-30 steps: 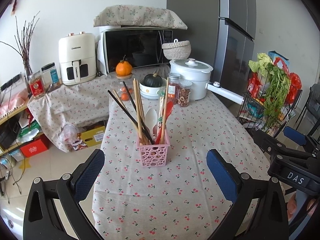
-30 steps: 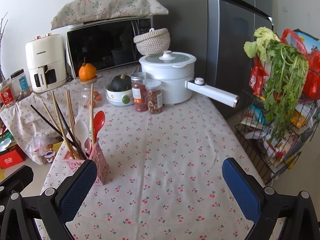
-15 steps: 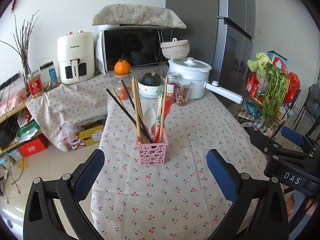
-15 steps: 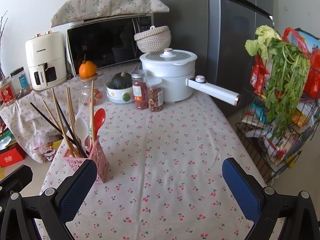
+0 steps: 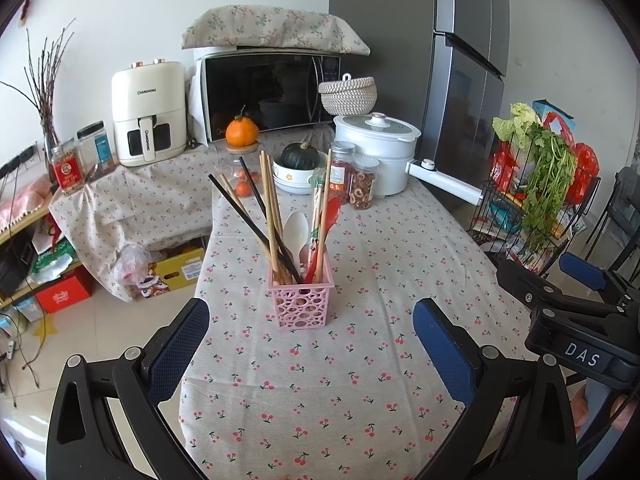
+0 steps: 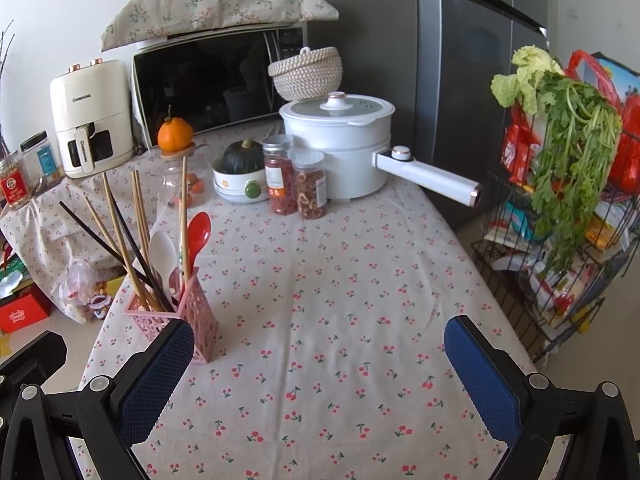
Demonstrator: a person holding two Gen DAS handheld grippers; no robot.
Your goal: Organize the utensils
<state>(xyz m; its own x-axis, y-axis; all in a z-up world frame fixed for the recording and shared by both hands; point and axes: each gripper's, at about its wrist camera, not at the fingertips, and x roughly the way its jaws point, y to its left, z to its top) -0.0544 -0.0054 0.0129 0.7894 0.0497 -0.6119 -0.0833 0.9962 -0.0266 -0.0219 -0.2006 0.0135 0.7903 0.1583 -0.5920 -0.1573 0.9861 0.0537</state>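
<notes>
A pink perforated holder (image 5: 300, 304) stands upright on the cherry-print tablecloth (image 5: 360, 380). It holds several wooden and black chopsticks (image 5: 269, 216), a white spoon (image 5: 296, 229) and a red spoon (image 5: 330, 216). The holder also shows at the left in the right wrist view (image 6: 188, 312). My left gripper (image 5: 310, 346) is open and empty, just in front of the holder. My right gripper (image 6: 318, 368) is open and empty over bare cloth to the holder's right; its body shows in the left wrist view (image 5: 576, 312).
At the table's far end stand a white pot with a long handle (image 6: 340, 160), two spice jars (image 6: 296, 192), a bowl with a squash (image 6: 240, 184) and a glass jar. A wire rack with greens (image 6: 560, 200) stands right of the table. The table's left edge drops to the floor (image 5: 80, 340).
Both grippers have drawn back slightly from the holder and stay open. The utensils in the holder have not moved.
</notes>
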